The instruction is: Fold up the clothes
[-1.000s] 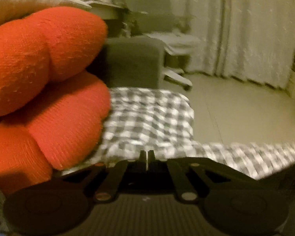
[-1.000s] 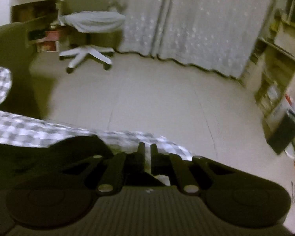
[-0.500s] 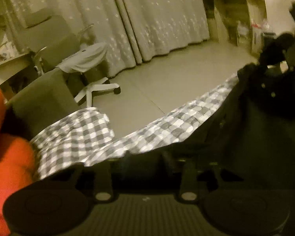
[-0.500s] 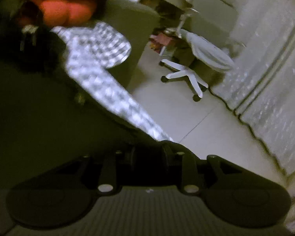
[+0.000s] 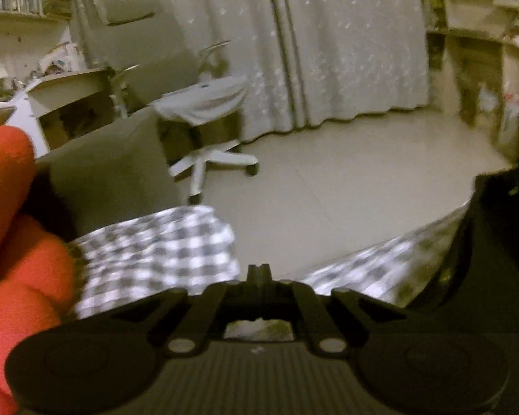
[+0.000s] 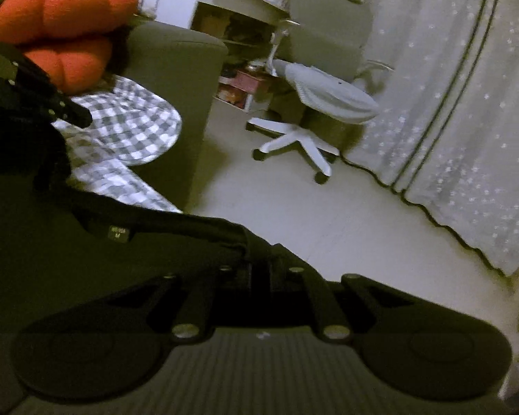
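Observation:
A dark garment (image 6: 86, 259) with a small size label lies on the checked sheet (image 6: 135, 128) and fills the lower left of the right wrist view. Its folded edge runs up to my right gripper (image 6: 259, 271), whose jaws are closing and pinch that edge. In the left wrist view the same dark garment (image 5: 484, 269) is at the right edge. My left gripper (image 5: 259, 271) is shut over the checked sheet (image 5: 155, 256), and no cloth shows between its fingertips. The left gripper's black body (image 6: 45, 100) also shows at the upper left of the right wrist view.
An orange cushion (image 5: 17, 259) (image 6: 65, 10) crowds the left side. A grey upholstered block (image 5: 110, 173) stands behind the sheet. A white swivel chair (image 5: 207, 103) (image 6: 328, 97), long curtains (image 5: 346, 52) and shelves (image 5: 467, 52) stand around the pale floor (image 5: 328, 190).
Both views have swung and rolled. The dark cloth that covered the left fingers half a second ago now sits to the right, leaving them bare. The right fingers now hold the garment's edge.

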The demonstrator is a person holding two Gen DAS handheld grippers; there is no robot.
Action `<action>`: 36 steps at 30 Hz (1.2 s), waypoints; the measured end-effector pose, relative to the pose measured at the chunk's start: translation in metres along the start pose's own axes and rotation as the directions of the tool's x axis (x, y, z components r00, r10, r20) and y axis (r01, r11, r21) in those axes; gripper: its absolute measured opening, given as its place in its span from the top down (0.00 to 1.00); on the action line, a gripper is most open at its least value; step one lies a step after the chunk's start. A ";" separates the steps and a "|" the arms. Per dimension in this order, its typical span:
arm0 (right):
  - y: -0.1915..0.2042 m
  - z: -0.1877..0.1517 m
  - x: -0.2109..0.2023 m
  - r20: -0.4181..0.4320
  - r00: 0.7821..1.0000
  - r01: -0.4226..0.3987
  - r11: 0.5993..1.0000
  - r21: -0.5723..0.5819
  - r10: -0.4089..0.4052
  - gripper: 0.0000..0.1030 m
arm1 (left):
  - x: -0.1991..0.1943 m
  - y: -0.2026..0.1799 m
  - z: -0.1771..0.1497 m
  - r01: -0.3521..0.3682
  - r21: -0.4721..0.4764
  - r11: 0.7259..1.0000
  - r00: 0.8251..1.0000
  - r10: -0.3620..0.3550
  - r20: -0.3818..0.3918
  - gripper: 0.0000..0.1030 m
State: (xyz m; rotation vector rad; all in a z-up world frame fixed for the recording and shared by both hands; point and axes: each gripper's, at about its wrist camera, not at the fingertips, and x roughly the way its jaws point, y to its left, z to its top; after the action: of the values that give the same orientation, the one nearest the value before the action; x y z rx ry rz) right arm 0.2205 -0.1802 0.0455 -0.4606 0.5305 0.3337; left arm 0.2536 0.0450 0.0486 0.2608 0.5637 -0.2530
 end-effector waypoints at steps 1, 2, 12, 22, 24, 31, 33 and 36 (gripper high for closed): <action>0.000 0.002 0.000 -0.005 1.000 0.017 1.000 0.001 -0.017 0.93 | -0.002 0.001 0.002 0.022 -0.011 1.000 1.000 -0.022 0.010 1.00; -0.005 0.003 0.001 -0.013 0.999 0.038 0.999 0.022 -0.037 0.93 | -0.007 0.004 0.002 -0.001 -0.035 0.999 1.000 0.001 0.010 1.00; -0.023 -0.004 0.028 -0.109 0.993 -0.021 0.982 0.187 0.042 0.75 | -0.003 -0.005 -0.013 -0.043 0.086 0.995 0.994 0.051 -0.092 0.37; -0.107 -0.070 -0.046 -0.139 0.983 -0.046 0.893 0.448 0.120 0.34 | -0.053 0.070 -0.055 -0.293 -0.259 0.920 0.948 0.244 -0.205 0.37; -0.110 -0.083 -0.053 -0.103 0.982 -0.083 0.850 0.520 0.160 0.35 | -0.048 0.077 -0.063 -0.316 -0.296 0.902 0.939 0.252 -0.234 0.40; -0.092 -0.078 -0.042 -0.195 0.978 0.038 0.870 0.492 0.068 0.79 | -0.031 0.060 -0.077 -0.300 -0.335 0.893 0.942 0.223 -0.250 1.00; -0.100 -0.078 -0.049 -0.181 0.983 0.062 0.852 0.520 0.040 0.76 | -0.036 0.063 -0.075 -0.309 -0.356 0.882 0.942 0.233 -0.241 1.00; -0.110 -0.084 -0.056 -0.188 0.982 0.092 0.828 0.553 0.017 0.45 | -0.051 0.081 -0.074 -0.298 -0.432 0.851 0.951 0.225 -0.213 1.00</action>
State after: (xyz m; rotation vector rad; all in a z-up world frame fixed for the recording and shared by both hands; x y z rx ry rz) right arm 0.1869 -0.3253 0.0483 0.0754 0.7693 0.0824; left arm 0.2005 0.1526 0.0306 -0.1089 0.7170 0.1743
